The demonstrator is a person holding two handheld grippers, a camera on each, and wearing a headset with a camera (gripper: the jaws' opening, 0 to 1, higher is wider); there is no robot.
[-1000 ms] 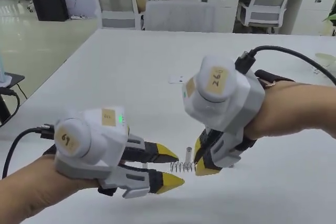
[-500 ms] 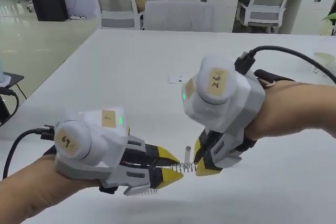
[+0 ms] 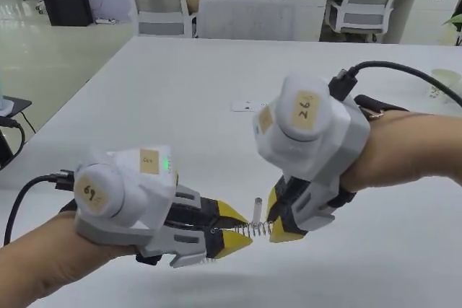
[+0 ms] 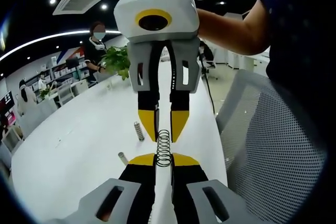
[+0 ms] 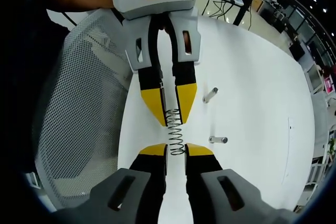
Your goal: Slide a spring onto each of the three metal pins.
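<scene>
A small steel spring [image 3: 255, 230] hangs level just above the white table [image 3: 180, 99], stretched between my two grippers. My left gripper [image 3: 242, 235] is shut on its left end, my right gripper [image 3: 277, 227] is shut on its right end. Just behind the spring a bare metal pin [image 3: 258, 206] stands upright. In the left gripper view the spring [image 4: 164, 148] runs from my own jaws [image 4: 164, 160] to the right gripper [image 4: 164, 127]; a ribbed pin [image 4: 138, 130] and a bare pin [image 4: 122, 157] stand left of it. The right gripper view shows the spring [image 5: 176, 129] and two pins [image 5: 210, 95] [image 5: 218, 140].
A small white tag [image 3: 245, 107] lies mid-table. Grey chairs [image 3: 249, 19] line the far edge, with more desks behind. A black cable [image 3: 404, 77] trails from the right gripper. A mesh chair back [image 4: 262, 145] is close on my side of the table.
My left gripper, open one second ago, has moved up to the spring's free end and shut on it. The right gripper has kept its hold and barely moved.
</scene>
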